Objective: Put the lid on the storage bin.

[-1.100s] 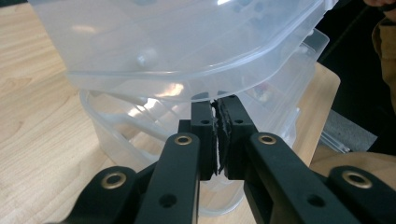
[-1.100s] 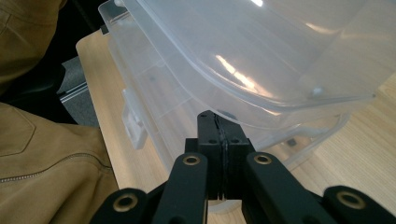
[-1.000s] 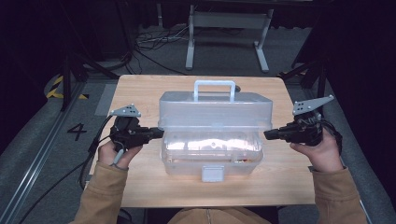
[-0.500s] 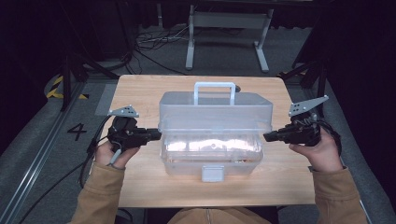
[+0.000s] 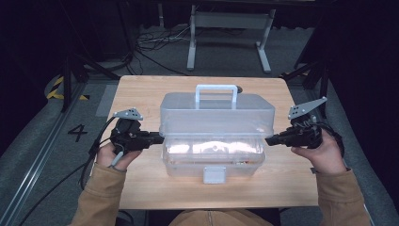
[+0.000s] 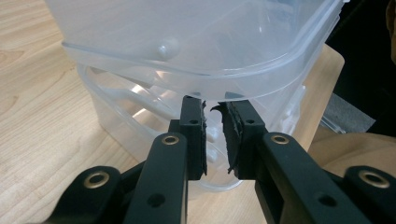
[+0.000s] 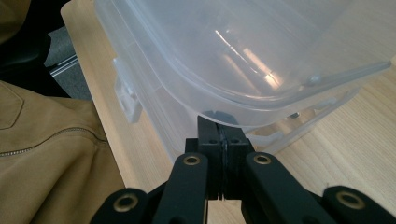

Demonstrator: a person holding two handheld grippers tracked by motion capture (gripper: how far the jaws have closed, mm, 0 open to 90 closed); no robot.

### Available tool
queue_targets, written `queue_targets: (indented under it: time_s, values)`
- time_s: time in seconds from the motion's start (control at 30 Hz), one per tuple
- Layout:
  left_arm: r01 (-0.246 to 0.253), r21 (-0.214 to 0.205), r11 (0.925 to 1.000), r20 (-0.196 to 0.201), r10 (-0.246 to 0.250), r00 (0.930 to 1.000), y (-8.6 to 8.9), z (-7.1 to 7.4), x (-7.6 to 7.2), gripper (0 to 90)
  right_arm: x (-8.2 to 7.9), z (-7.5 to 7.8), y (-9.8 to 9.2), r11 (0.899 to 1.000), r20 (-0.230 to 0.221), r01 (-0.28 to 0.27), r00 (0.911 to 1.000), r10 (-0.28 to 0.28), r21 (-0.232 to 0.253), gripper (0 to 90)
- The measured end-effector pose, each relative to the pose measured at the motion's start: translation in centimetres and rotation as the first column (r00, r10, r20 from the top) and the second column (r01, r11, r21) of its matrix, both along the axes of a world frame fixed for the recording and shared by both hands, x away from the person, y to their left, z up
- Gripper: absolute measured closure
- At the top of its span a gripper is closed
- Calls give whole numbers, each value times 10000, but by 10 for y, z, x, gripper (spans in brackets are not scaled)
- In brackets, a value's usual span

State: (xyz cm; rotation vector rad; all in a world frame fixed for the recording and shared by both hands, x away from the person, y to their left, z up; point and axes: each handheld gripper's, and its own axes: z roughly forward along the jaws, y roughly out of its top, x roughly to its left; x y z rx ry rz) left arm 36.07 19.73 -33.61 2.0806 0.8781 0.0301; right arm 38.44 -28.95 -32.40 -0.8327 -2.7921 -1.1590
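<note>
A clear plastic box sits mid-table, its base (image 5: 211,157) below and its lid (image 5: 216,113), with a white handle (image 5: 216,89), lifted a little off it. My left gripper (image 5: 159,138) is at the lid's left end. Its jaws have just been opening and now stand a narrow gap apart, with nothing between the pads; the tips (image 6: 212,109) lie just under the lid's rim (image 6: 187,74). My right gripper (image 5: 268,140) is at the lid's right end, shut, pads pressed together, tips (image 7: 218,122) tucked beneath the lid's rim (image 7: 243,109).
The wooden table (image 5: 141,94) has bare strips on both sides of the box and along its front edge. A white latch (image 5: 214,175) hangs at the box's front. Beyond the table are a metal stand (image 5: 226,37) and floor cables (image 5: 155,44).
</note>
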Motion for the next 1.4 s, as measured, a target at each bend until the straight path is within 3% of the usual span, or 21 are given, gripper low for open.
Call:
queue_targets:
  time_s: [0.3,0.53,1.0,1.4]
  values:
    - [-132,324,9994,-214,139,9997,2,-3,3,774,0,-1,0,9998,-105,-87,9999,85,-172,894]
    - [-668,256,9974,-249,674,9974,11,-2,4,771,0,0,-2,9996,-154,-14,9999,10,-285,895]
    - [-1232,151,9923,-608,1239,9904,21,-7,10,764,0,-4,0,9969,-396,-139,9992,109,-775,894]
    - [-1629,-11,9866,-584,1625,9850,27,-8,12,762,0,-9,4,9919,-723,-416,9968,331,-1203,892]
